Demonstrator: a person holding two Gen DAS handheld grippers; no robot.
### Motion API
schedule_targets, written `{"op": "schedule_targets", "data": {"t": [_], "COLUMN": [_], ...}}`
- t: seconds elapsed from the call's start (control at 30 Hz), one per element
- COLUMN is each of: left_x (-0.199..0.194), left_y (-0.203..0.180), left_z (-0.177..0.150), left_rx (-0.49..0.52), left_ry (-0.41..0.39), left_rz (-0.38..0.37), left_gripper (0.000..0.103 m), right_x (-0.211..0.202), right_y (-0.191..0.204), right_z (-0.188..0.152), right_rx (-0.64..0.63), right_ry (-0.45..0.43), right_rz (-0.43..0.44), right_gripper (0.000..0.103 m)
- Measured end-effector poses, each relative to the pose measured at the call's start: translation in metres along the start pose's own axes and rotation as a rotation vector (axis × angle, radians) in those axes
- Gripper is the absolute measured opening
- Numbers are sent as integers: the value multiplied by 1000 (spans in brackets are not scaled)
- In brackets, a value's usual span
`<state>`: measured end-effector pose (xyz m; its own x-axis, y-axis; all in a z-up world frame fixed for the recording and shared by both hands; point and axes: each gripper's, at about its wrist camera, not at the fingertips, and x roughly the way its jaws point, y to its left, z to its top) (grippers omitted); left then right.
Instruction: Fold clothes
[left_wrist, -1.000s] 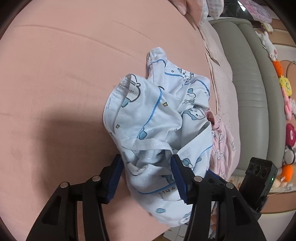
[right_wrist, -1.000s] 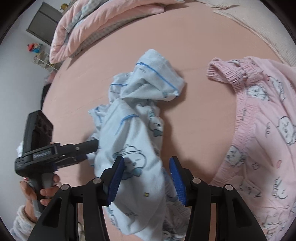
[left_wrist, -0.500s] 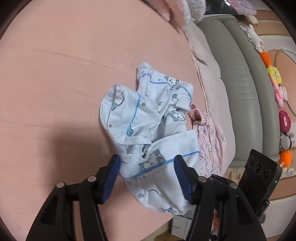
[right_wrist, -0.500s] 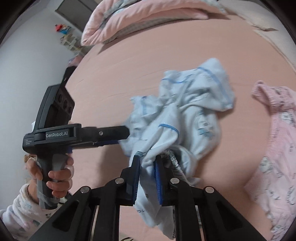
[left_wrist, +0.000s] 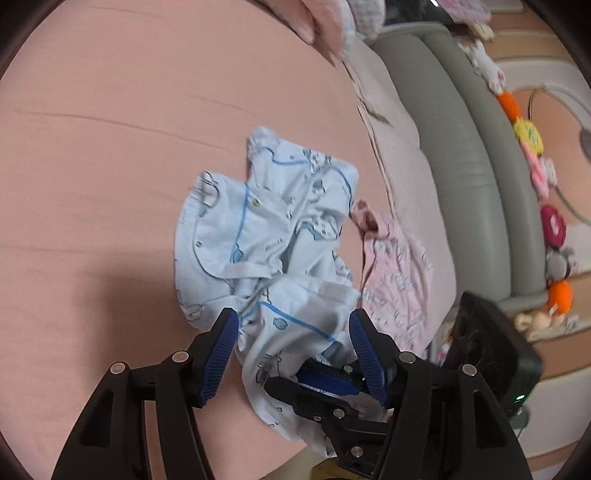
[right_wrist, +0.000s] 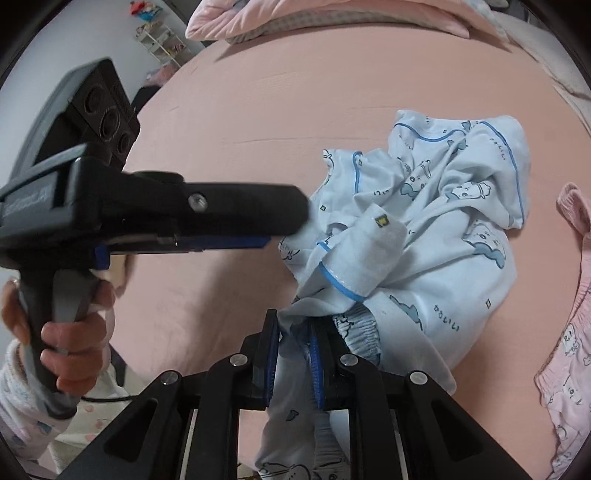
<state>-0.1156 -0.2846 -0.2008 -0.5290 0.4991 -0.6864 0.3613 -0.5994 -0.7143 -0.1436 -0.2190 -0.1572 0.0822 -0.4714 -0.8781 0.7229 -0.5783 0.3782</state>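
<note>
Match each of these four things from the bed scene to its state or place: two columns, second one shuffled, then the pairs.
1. left gripper
2. right gripper
3. blue garment
4. pink garment

A. crumpled in the middle of the bed
B. clamped on cloth
C. lying near the bed's edge, untouched
D. jaws apart, pressing nothing

Pairs: 1-D, 2-B, 3-A, 4-C

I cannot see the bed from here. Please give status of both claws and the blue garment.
Right claw shut on blue garment. Left claw open, garment between its fingers, not pinched. Garment still crumpled, unfolded. Pink garment lies beside it.
</note>
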Motion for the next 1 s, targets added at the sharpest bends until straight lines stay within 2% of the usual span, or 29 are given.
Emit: {"op": "schedule_targets", "data": {"t": [0.33, 0.43, 0.5, 0.63, 0.67, 0.7, 0.73, 0.8, 0.87, 1.0], "left_x": [31, 41, 47, 48, 46, 44, 42, 37, 31, 23], "left_y": [-24, -29, -32, -28, -26, -24, -22, -17, -12, 1], "left_z": [5, 2, -1, -4, -4, -4, -4, -3, -6, -12], "left_rx": [81, 137, 171, 162, 147, 136, 130, 118, 106, 48], "left_ry": [45, 40, 39, 30, 21, 14, 9, 1, -6, -23], "left_rz": [-40, 14, 71, 118, 119, 121, 128, 137, 129, 94], "left_gripper": [60, 60, 43, 33, 31, 27, 25, 17, 16, 15], "right_x": [1, -1, -5, -15, -19, -23, -27, -38, -48, -74], "right_y": [7, 10, 13, 17, 18, 17, 16, 11, 7, -28], "right_z": [-7, -9, -11, -15, -17, -19, -22, -29, -31, -35], "right_rx": [10, 9, -2, -37, -46, -58, -71, -67, -52, -37], "right_ry": [-4, -3, 5, 14, 14, 13, 11, 1, -10, -66], "right_rz": [-25, -38, -55, -105, -117, -121, -121, -133, -153, -195], "right_gripper": [15, 15, 15, 15, 22, 33, 37, 40, 42, 47]}}
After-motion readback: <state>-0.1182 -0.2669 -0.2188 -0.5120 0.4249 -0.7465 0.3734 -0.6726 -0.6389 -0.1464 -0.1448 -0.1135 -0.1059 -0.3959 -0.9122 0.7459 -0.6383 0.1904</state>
